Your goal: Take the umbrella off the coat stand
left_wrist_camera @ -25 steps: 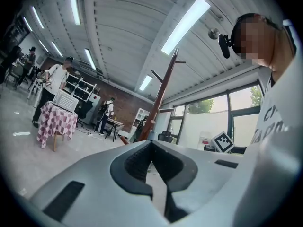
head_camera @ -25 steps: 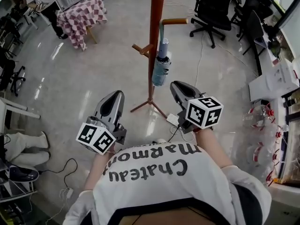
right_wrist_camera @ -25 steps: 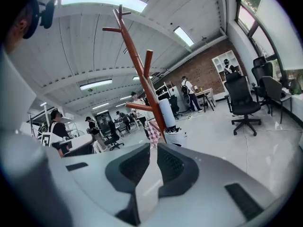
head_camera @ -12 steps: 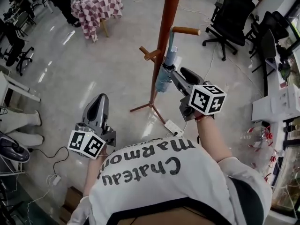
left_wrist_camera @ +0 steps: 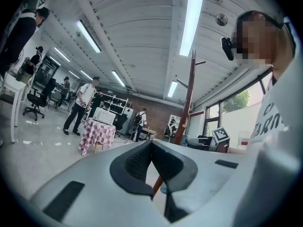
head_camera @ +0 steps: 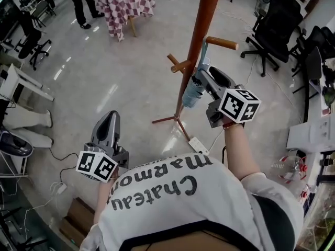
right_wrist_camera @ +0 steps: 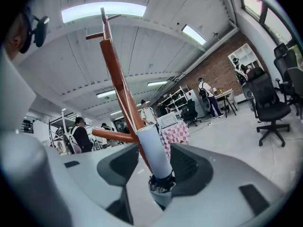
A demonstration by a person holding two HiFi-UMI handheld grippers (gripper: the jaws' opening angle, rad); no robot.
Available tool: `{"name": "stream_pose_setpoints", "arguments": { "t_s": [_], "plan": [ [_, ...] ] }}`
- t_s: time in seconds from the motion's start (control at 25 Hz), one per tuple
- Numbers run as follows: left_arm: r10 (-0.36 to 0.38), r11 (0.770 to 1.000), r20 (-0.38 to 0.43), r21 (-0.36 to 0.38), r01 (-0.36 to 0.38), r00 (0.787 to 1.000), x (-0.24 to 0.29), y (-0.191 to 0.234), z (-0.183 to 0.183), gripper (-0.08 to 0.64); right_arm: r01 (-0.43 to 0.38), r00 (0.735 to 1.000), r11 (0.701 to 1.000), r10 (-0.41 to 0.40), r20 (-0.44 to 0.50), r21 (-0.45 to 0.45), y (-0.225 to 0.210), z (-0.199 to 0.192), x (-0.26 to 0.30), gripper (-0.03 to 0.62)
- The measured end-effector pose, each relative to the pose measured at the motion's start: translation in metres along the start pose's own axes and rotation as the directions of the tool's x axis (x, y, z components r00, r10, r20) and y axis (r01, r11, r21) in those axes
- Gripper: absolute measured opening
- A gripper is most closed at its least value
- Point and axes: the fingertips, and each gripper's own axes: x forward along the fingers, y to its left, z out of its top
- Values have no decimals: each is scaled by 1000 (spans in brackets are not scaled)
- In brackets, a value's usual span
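I'm straddling the hanging umbrella [head_camera: 192, 92] with my just-opened right tongs [head_camera: 200, 77] (left tongs [head_camera: 109, 117] idling shut, empty) to grip and unhook it from the coat stand [head_camera: 202, 30].

The head view looks steeply down from above the person's shoulders onto the floor [head_camera: 104, 77], the coat stand [head_camera: 207, 20] just ahead; the left gripper view sits low, looking level across the room, well back from the stand; the right gripper view looks along its own jaws, hard up against the umbrella [right_wrist_camera: 152, 155]; all three share the stand and a checked table [head_camera: 128, 4].
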Motion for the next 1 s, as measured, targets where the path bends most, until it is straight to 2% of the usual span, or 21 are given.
{"name": "stream_pose_setpoints", "arguments": {
  "t_s": [0.28,0.52,0.64,0.88,1.0],
  "plan": [
    [39,999,-16,-6,-39,999,-5,4,-3,23,-15,999,1000,15,-33,0,-1,-13,10,202],
    [70,998,-7,-6,-70,998,-9,8,0,23,-43,999,999,43,10,20,6,-7,17,225],
    [69,998,-1,0,-69,998,-8,6,2,22,-24,1000,1000,24,9,-12,4,-9,18,225],
    [65,998,11,-11,-65,998,-6,5,3,22,11,1000,1000,-11,3,4,-3,-14,20,198],
    [65,998,10,-6,-65,998,-6,7,5,23,26,1000,1000,-25,2,-17,-1,-14,21,188]
  ]
}}
